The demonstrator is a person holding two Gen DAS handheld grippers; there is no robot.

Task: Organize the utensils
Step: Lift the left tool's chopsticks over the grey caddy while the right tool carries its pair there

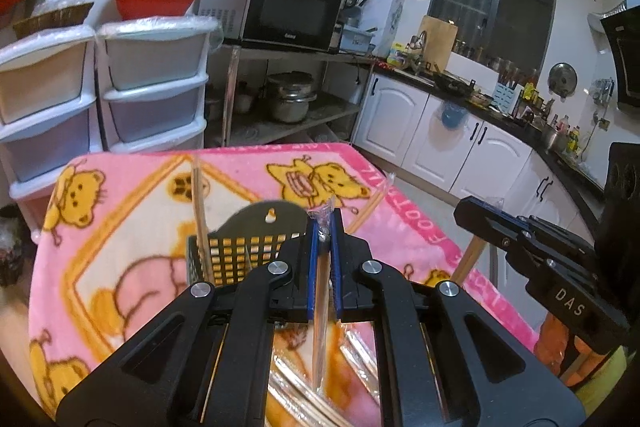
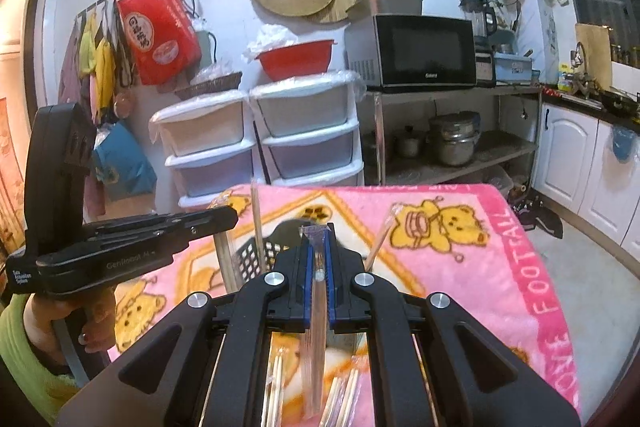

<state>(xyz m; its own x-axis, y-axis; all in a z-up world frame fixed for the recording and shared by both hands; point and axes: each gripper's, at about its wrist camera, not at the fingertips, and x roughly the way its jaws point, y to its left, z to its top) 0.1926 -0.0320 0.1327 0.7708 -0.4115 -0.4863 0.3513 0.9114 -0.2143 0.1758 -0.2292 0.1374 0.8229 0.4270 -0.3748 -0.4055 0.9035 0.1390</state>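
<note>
My left gripper (image 1: 325, 223) is shut on a plastic-wrapped pair of chopsticks (image 1: 322, 307) that hangs down between its blue pads. My right gripper (image 2: 319, 239) is likewise shut on a wrapped pair (image 2: 318, 311). A black perforated utensil basket (image 1: 240, 247) stands on the blanket just beyond both grippers, also seen in the right wrist view (image 2: 256, 255). One bare chopstick (image 1: 199, 211) stands upright in it, and a wrapped one (image 2: 380, 239) leans at its right. Several wrapped pairs (image 2: 276, 379) lie on the blanket beneath the grippers.
A pink bear-print blanket (image 2: 480, 267) covers the table. Behind it stand white plastic drawer units (image 2: 304, 131) and a metal rack with a microwave (image 2: 420, 51) and pots. White kitchen cabinets (image 1: 440, 123) line the right wall across open floor.
</note>
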